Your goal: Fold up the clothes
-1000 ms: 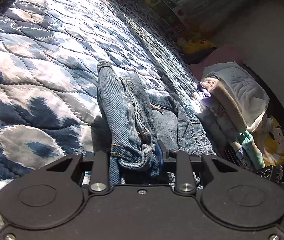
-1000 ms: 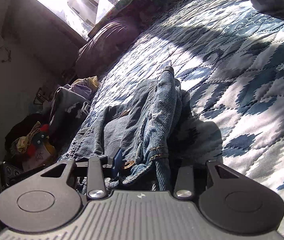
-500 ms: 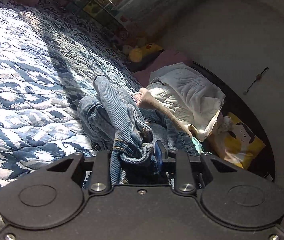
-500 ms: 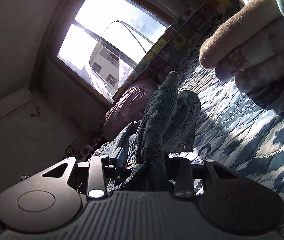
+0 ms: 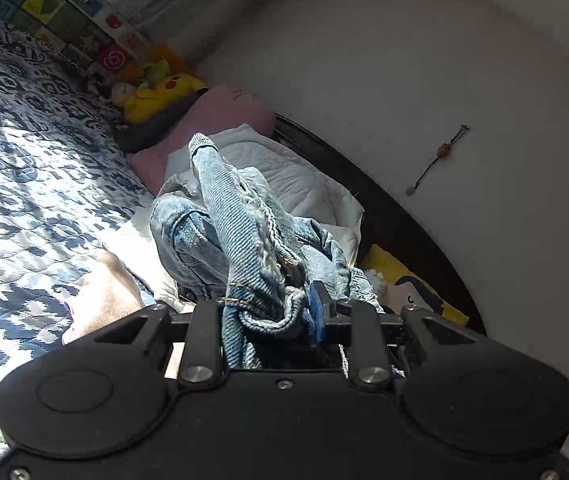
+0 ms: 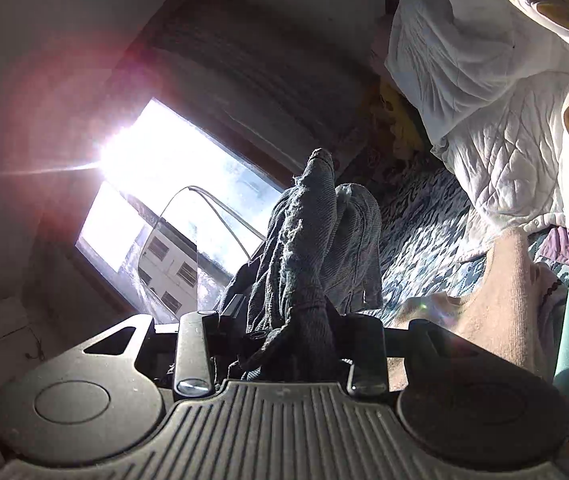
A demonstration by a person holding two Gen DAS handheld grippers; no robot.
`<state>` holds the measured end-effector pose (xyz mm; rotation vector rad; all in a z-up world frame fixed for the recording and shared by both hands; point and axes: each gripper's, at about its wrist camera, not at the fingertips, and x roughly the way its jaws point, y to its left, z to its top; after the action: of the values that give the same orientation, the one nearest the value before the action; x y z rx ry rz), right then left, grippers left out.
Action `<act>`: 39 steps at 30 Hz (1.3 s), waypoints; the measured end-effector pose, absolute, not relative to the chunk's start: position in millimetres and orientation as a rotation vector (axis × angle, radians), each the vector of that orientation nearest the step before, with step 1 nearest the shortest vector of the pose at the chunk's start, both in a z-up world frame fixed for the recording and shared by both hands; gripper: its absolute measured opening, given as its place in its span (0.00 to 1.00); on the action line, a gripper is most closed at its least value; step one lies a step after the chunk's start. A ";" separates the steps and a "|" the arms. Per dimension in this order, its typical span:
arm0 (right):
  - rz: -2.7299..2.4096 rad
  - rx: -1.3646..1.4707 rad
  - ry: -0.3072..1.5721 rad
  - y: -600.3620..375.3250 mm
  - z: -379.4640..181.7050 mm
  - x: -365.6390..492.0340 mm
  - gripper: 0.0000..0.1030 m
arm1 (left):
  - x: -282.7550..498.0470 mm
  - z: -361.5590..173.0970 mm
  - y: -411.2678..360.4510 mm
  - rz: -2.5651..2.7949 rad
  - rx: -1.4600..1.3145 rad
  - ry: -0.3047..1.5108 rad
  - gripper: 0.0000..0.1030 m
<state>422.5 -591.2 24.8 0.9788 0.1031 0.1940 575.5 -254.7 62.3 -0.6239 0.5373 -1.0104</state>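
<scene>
A home bedroom: quilted bedspread (image 5: 24,168), pink pillow (image 5: 212,116), plush toys (image 5: 156,94), sunlit window (image 6: 164,208).

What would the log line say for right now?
step: fold clothes | left gripper: shut on jeans | right gripper: shut on jeans | jeans: bunched, raised over the quilt

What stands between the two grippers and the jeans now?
Nothing: the left gripper and the right gripper each already clamp the jeans in their jaws, so no gap remains.
</scene>
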 end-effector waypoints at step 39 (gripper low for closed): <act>0.368 0.410 0.597 -291.7 17.9 80.9 1.00 | 82.2 58.7 34.8 -0.217 0.052 0.540 1.00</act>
<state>80.9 -291.7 17.9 0.4095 0.5965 0.3675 82.2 34.8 58.7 0.0517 0.5405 -0.2170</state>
